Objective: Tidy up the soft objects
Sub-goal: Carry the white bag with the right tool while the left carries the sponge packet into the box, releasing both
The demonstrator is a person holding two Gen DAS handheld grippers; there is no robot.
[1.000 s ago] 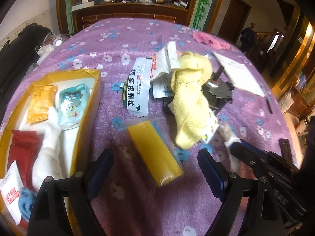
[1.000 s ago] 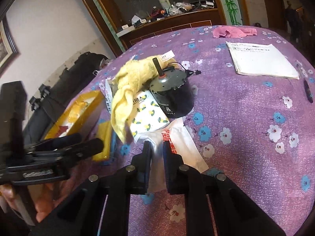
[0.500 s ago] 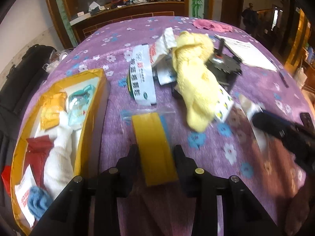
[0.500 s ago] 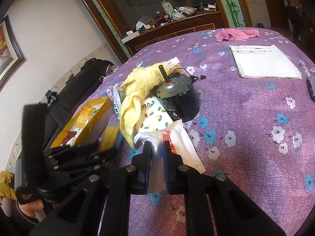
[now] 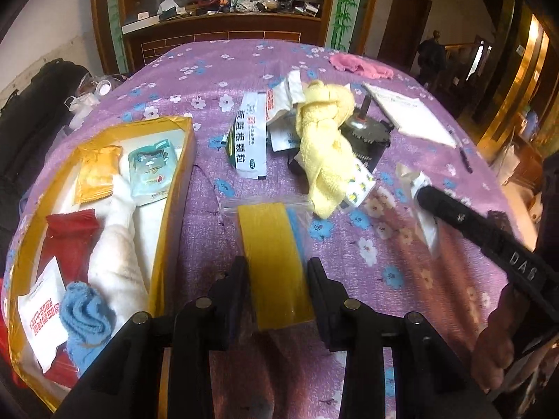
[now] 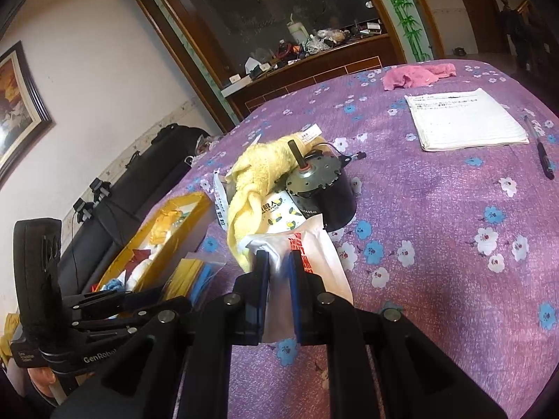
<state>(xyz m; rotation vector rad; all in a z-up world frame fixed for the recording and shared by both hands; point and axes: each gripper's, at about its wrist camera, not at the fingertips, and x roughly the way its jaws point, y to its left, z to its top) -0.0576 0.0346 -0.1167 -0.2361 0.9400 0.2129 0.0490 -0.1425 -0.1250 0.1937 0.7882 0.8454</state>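
Note:
A yellow sponge in a clear bag [image 5: 269,237] sits between the pads of my left gripper [image 5: 277,272], which is shut on it just above the purple flowered cloth. It also shows in the right wrist view [image 6: 190,272], right of the yellow box [image 6: 195,206]. My right gripper [image 6: 278,258] is shut on a white packet with red print [image 6: 314,255]; the left wrist view shows that packet [image 5: 424,216] hanging from it at the right. A yellow towel [image 5: 325,146] lies draped over a black motor [image 5: 367,132].
The yellow box [image 5: 174,188] at the left holds several packets, a white cloth and a blue cloth [image 5: 84,310]. A green-and-white sachet [image 5: 249,139], a pink cloth [image 5: 360,64], a notebook [image 5: 408,111] and a pen [image 6: 543,155] lie on the table.
My left jaws went from wide open around the bagged sponge to shut on it, and the gripper then drew back a little with it. The right gripper kept its grip on the packet.

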